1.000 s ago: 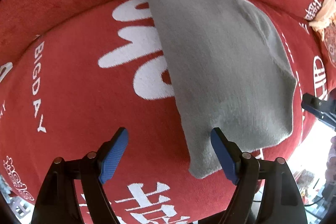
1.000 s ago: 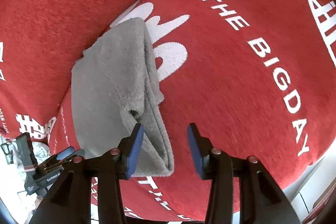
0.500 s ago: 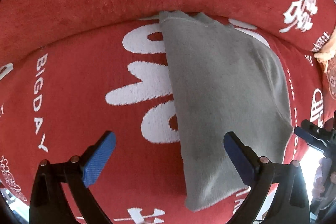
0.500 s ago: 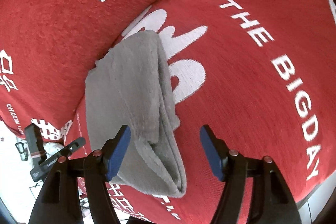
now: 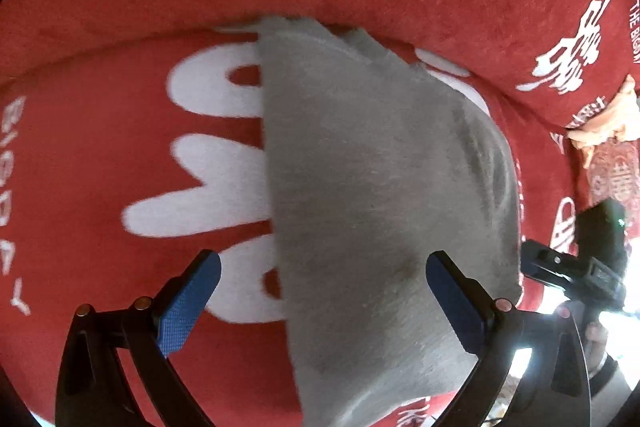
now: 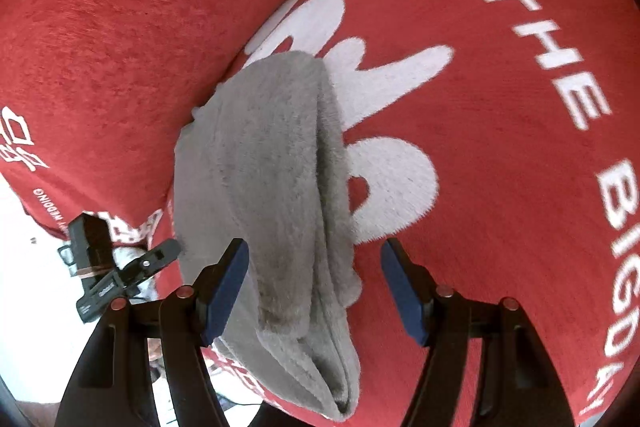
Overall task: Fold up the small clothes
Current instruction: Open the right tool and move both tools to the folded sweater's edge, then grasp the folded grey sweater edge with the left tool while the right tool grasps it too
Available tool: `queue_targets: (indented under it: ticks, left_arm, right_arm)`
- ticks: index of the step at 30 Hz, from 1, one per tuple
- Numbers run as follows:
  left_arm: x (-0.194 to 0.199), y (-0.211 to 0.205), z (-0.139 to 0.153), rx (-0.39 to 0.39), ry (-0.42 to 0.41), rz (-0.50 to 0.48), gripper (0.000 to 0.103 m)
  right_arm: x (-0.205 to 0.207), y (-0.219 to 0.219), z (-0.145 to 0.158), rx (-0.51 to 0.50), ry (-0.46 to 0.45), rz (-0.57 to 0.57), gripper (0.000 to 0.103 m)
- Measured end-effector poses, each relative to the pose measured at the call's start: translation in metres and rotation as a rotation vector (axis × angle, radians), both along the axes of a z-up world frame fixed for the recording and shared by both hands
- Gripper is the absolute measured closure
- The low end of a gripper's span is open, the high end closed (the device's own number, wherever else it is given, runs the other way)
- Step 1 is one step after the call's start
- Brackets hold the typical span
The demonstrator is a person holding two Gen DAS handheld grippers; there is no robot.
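Both grippers widened | fuzzy grey folded cloth (image 6: 280, 195) | red plush cover (image 6: 500, 167)

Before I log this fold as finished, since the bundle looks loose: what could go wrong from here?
Both grippers, left and right, are open, so nothing holds the grey garment. Its stacked layers gape at the near end and could spring apart. That end overhangs the red cushion edge, so it might slide off.

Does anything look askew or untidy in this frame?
Yes: the folded gray garment is uneven, its layers splaying apart along the right edge and near end. Both the left tool and right tool are open, holding nothing.
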State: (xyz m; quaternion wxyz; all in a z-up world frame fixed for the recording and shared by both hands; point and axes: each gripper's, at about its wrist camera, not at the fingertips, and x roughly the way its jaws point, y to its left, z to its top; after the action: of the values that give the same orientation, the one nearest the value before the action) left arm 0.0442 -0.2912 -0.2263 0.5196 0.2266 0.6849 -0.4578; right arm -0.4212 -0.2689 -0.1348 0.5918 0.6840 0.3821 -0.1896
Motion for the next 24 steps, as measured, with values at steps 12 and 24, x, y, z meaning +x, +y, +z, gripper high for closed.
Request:
queue_targets:
  ticks: [12, 24]
  left_arm:
    - [-0.017, -0.024, -0.026, -0.010, 0.115, -0.026, 0.000]
    - [-0.009, -0.015, -0.017, -0.060, 0.128, 0.067, 0.049]
  right_arm:
    - [0.032, -0.008, -0.024, 0.077, -0.222, 0.063, 0.029]
    - [0.027, 0.010, -0.011, 0.098, -0.214, -0.031, 0.074]
